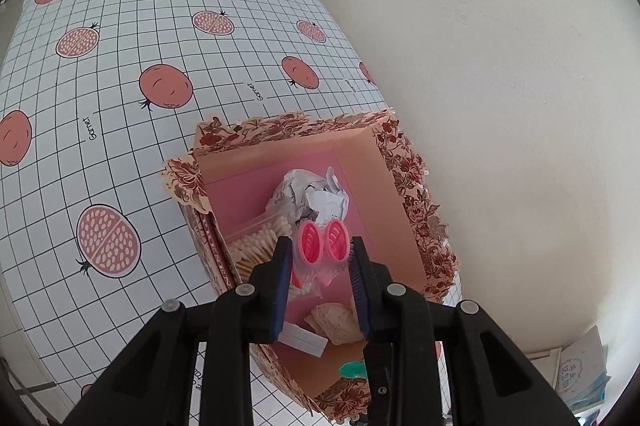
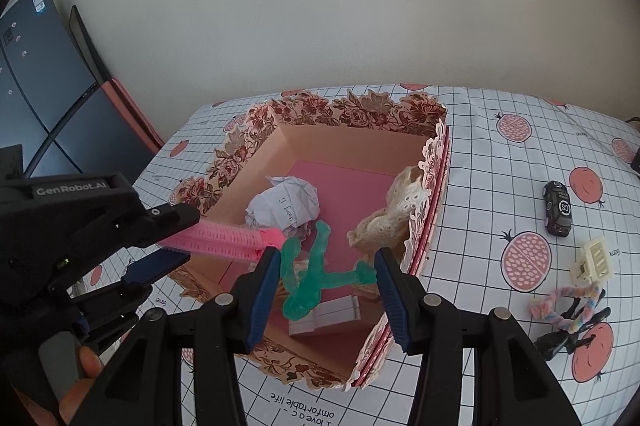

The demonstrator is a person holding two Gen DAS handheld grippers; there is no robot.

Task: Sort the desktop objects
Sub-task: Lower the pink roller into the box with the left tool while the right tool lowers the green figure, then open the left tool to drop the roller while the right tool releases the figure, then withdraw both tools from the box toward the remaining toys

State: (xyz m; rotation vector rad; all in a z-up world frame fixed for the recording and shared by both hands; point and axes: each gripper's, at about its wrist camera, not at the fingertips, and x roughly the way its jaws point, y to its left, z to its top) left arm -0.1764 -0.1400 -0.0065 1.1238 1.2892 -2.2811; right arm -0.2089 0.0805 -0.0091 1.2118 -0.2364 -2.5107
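A floral-edged cardboard box (image 2: pixel 434 162) with a pink floor stands at the table's corner. My left gripper (image 1: pixel 320 250) is shut on a pair of pink hair rollers (image 1: pixel 322 240) and holds them over the box; the rollers (image 2: pixel 224 240) also show from the side in the right wrist view. My right gripper (image 2: pixel 326 262) hangs over the box's near half, and a green rubbery figure (image 2: pixel 308 278) spans its jaws, limbs touching both pads. Inside lie crumpled paper (image 2: pixel 284 206), a lace cloth (image 2: pixel 396 214), a white block (image 2: pixel 324 314) and cotton swabs (image 1: pixel 256 242).
On the gridded tablecloth (image 2: pixel 500 186) right of the box lie a small black toy car (image 2: pixel 557 209), a cream hair clip (image 2: pixel 592 262), a pastel twisted cord (image 2: pixel 568 306) and a black figurine (image 2: pixel 572 338). A dark screen (image 2: pixel 48 98) stands at the left. Books (image 1: pixel 584 374) lie on the floor.
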